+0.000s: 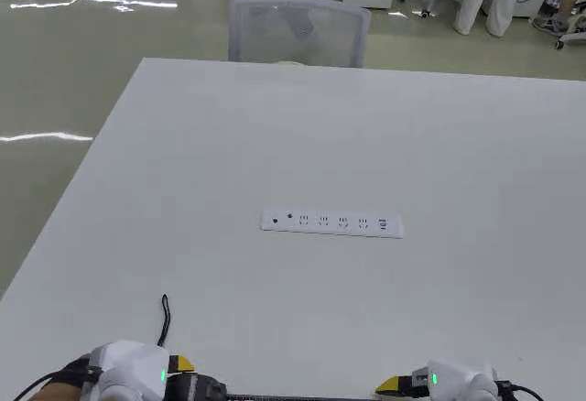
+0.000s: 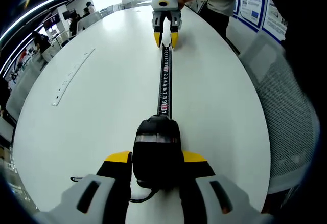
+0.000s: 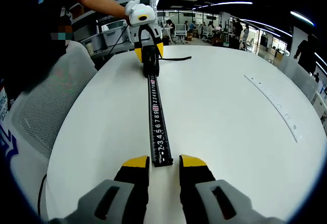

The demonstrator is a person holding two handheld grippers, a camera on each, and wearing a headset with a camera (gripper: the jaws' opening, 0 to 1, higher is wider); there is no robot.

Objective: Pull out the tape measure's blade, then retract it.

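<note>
The grippers face each other low over the table point(image 1: 366, 135). The left gripper point(image 2: 156, 157) clamps the tape measure point(image 2: 156, 142). The right gripper point(image 3: 163, 161), jaws narrowly parted, straddles the blade point(image 3: 156, 111) tip at 6 o'clock. The head view crops both at 6 o'clock.

White rectangular worktop point(image 1: 439, 145), white multi-socket power strip point(image 1: 331, 222) lying mid-surface, grey mesh-backed chair point(image 1: 298, 31) at the far edge. Glossy pale green floor point(image 1: 64, 71) with bright light reflections. Long ceiling strip lights point(image 3: 225, 4) overhead, open office beyond.

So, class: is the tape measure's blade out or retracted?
Out: the blade stretches along the table from the case in the left claw to the right claw.
</note>
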